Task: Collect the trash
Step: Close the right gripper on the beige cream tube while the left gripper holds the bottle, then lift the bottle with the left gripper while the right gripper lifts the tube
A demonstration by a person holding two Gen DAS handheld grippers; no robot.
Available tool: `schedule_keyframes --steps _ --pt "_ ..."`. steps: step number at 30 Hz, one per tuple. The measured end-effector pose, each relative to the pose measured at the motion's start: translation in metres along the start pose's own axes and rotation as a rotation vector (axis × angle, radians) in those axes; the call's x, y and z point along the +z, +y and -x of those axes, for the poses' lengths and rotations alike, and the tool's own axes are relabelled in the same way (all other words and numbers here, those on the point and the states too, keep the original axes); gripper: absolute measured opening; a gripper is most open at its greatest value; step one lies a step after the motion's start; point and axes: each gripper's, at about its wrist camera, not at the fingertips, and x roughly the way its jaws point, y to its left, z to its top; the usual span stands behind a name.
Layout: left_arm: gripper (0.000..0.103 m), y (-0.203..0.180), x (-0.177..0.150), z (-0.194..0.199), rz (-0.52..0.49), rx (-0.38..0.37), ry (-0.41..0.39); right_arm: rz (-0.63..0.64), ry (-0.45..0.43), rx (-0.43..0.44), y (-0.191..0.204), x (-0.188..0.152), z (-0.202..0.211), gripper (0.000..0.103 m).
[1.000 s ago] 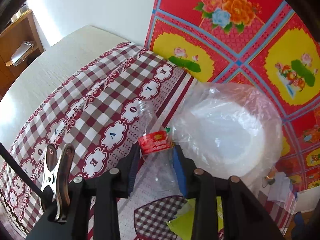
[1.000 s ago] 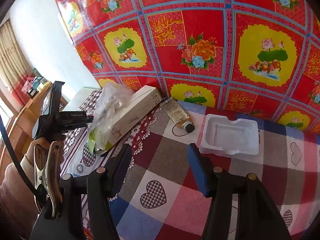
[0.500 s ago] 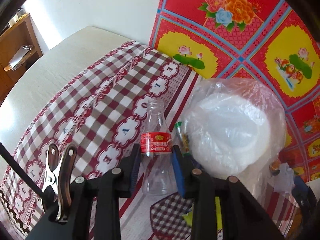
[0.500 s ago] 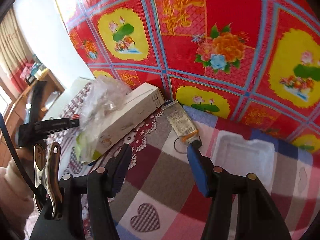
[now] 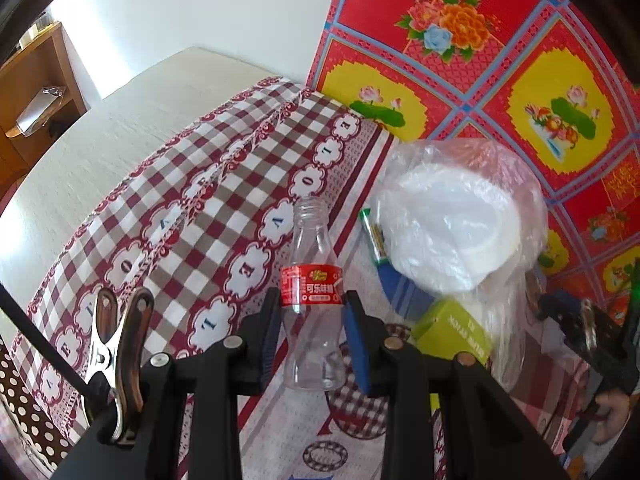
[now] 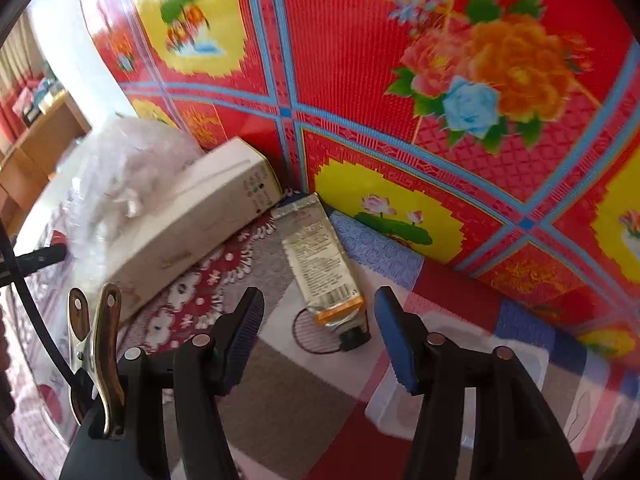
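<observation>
Gripping an empty clear plastic bottle with a red label, the left tongs have their blue pads pressed against its waist just below the label, and the bottle's open neck points away from the camera toward the wall. Under it lies a counter covered in a maroon-and-white checked cloth. Just right of the bottle, near the counter's back edge, a clear plastic bag holding white foam dishes rests above a green carton. The right tongs stand wide apart and hold nothing, hanging over a flattened metallic tube with a black cap that lies on the cloth near the back edge. Left of the tube lies a long white box. A red floral sheet covers the wall behind.
</observation>
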Motion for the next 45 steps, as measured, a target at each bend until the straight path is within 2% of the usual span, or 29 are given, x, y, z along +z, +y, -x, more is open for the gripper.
schedule_keyframes --steps 10,15,16,19,22,35,43,45 --pt "0.032 -0.006 -0.011 -0.002 -0.017 -0.012 0.014 0.059 0.066 -0.031 0.006 0.01 -0.033 0.059" --pt "0.032 -0.011 -0.015 -0.001 -0.028 -0.02 0.018 0.026 0.075 -0.006 0.005 0.013 -0.045 0.058" --pt "0.032 -0.013 -0.013 0.001 -0.03 -0.021 0.019 0.026 0.074 -0.006 0.005 0.013 -0.045 0.057" --pt "0.032 -0.019 -0.017 0.005 -0.036 -0.026 0.022 0.033 0.065 0.001 0.006 0.011 -0.042 0.039" --pt "0.032 -0.025 -0.016 0.01 -0.042 -0.029 0.022 0.03 0.067 0.011 0.013 0.008 -0.037 0.038" --pt "0.032 -0.034 -0.021 0.028 -0.074 -0.037 0.008 -0.046 0.044 0.089 0.03 -0.028 -0.01 0.038" --pt "0.032 -0.053 -0.039 0.043 -0.104 -0.044 -0.001 -0.099 0.018 0.126 0.028 -0.065 0.025 0.038" --pt "0.032 -0.06 -0.044 0.046 -0.113 -0.045 -0.002 -0.115 0.009 0.137 0.029 -0.084 0.04 0.038"
